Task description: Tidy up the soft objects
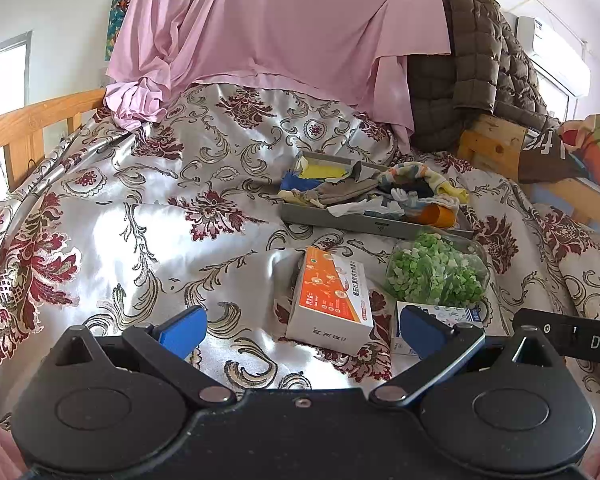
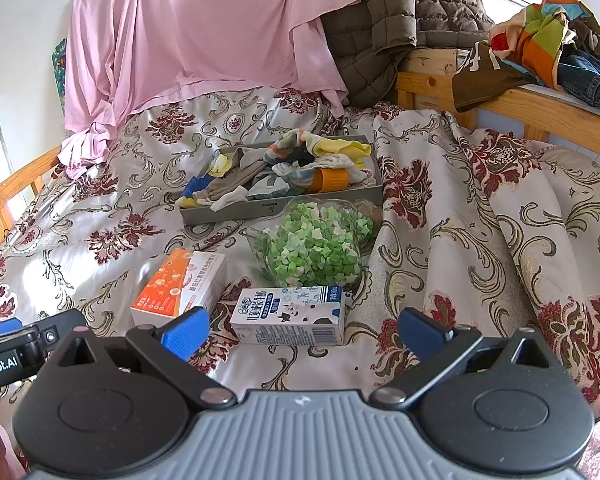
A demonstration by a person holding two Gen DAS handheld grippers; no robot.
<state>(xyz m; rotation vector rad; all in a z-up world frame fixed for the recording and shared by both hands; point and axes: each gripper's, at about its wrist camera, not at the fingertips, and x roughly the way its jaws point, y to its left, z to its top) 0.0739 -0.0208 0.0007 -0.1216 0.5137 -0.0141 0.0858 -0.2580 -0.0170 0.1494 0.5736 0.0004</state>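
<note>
A grey tray (image 1: 340,219) (image 2: 228,213) on the bed holds a heap of socks (image 1: 416,188) (image 2: 300,156) and other small cloths. My left gripper (image 1: 302,334) is open and empty, low over the bedspread, well short of the tray. My right gripper (image 2: 304,334) is open and empty, just behind a white and blue milk carton (image 2: 290,314). The carton also shows in the left wrist view (image 1: 456,314), behind the right finger.
An orange and white box (image 1: 332,300) (image 2: 180,284) and a clear bag of green bits (image 1: 436,272) (image 2: 316,244) lie in front of the tray. A pink sheet (image 1: 280,24) and a brown quilted jacket (image 1: 472,64) hang at the back. Wooden bed rails (image 2: 540,104) run along both sides.
</note>
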